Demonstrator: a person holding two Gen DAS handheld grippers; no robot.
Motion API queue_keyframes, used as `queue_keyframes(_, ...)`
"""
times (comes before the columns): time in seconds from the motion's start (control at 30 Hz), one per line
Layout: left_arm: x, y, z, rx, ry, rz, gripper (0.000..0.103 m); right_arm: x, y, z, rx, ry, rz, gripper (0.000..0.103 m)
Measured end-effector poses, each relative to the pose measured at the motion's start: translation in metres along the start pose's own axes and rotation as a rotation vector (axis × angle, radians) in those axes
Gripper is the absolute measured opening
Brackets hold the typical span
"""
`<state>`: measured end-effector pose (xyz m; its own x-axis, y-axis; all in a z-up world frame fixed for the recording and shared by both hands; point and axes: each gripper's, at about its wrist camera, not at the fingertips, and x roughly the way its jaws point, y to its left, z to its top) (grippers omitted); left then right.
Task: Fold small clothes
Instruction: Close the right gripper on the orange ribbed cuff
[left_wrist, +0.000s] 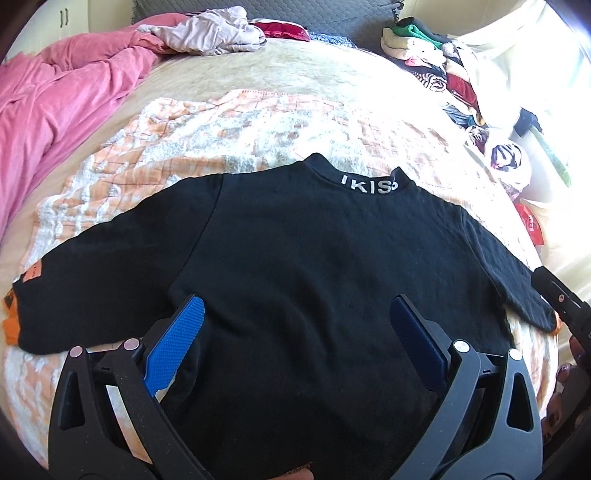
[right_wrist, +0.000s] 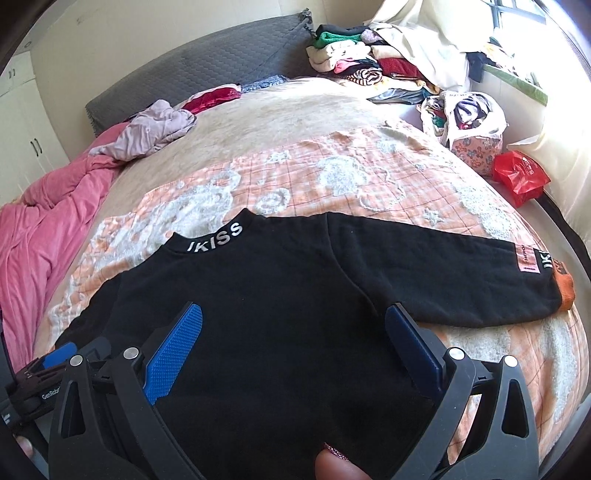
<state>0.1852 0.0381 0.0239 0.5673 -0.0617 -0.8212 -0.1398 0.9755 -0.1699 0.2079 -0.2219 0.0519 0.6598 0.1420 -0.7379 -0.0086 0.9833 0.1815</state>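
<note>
Black sweater (left_wrist: 295, 266) lies flat on the bed (left_wrist: 229, 74), sleeves spread out. Left gripper (left_wrist: 295, 314) and right gripper (right_wrist: 295, 321) both spread wide above its hem, holding nothing.

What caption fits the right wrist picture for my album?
Open right claw above a flat black sweater on the orange blanket.
</note>
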Motion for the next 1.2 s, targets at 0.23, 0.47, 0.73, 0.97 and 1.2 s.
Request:
queue_keyframes(0.23,0.023,-0.011,0.016,0.013,0.018,0.0,0.095,0.016,-0.046,0.003,0.125,0.016,-0.041,0.099)
queue_keyframes(0.47,0.041,-0.015,0.026,-0.003,0.024,-0.004,0.095,0.024,-0.097,0.002,0.214,0.005,-0.168,0.099)
queue_keyframes(0.73,0.063,-0.028,0.019,-0.033,0.037,-0.025,0.095,0.041,-0.159,-0.009,0.405,0.05,-0.194,0.099)
queue_keyframes(0.97,0.082,-0.054,0.014,-0.005,0.055,-0.048,0.095,0.039,-0.216,-0.02,0.615,0.035,-0.208,0.099)
queue_keyframes(1.2,0.09,-0.085,0.021,0.063,0.052,-0.043,0.095,0.036,-0.279,-0.034,0.846,0.015,-0.188,0.099)
